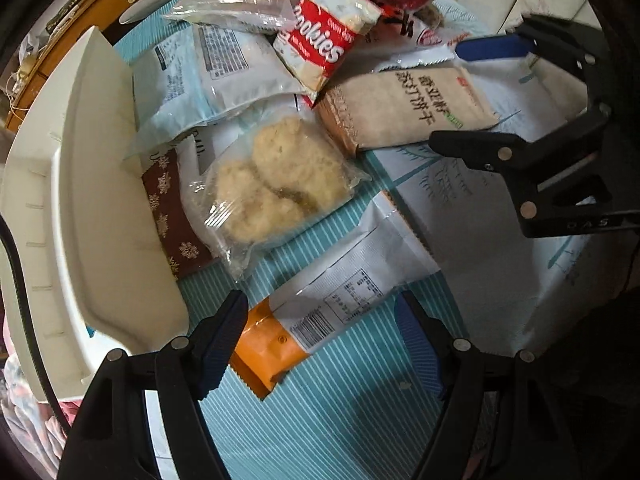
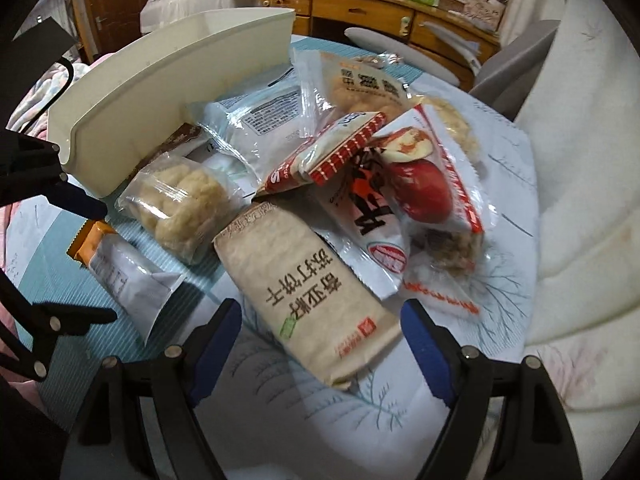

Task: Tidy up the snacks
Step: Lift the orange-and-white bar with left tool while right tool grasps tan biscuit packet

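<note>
**A:** Where are the snacks right now?

**B:** Heaped on the desk point(image 1: 352, 420), on its teal striped mat, just beside the long cream plastic bin point(image 1: 92, 208). Under my left hand-held gripper point(image 1: 320, 344) lies a flat grey-and-orange foil packet point(image 1: 340, 304), label side up. Its orange end sits between my blue-padded fingers point(image 1: 224, 340), which stand apart and do not press on it.

**A:** And your other hand?

**B:** My right hand-held gripper point(image 2: 320, 340) is spread too, hovering over the near end of a tan paper-look cracker pack with dark printed characters point(image 2: 308, 300). The pack reaches between the fingers, but the pads are clear of it.

**A:** What else is in the heap?

**B:** A clear bag of pale crumbly cookies point(image 1: 276, 184) lies against the bin's wall, partly over a brown packet with white snowflakes point(image 1: 172, 216). Behind it lie pale blue-white pouches point(image 1: 224, 64), and a red-and-white packet marked "Cookies" point(image 1: 320, 40) leans on top. From the right view, a white pack with a red apple picture point(image 2: 424, 188) lies just beyond the tan cracker pack.

**A:** Anything in the bin?

**B:** I cannot tell; only its wall and rim show.
</note>
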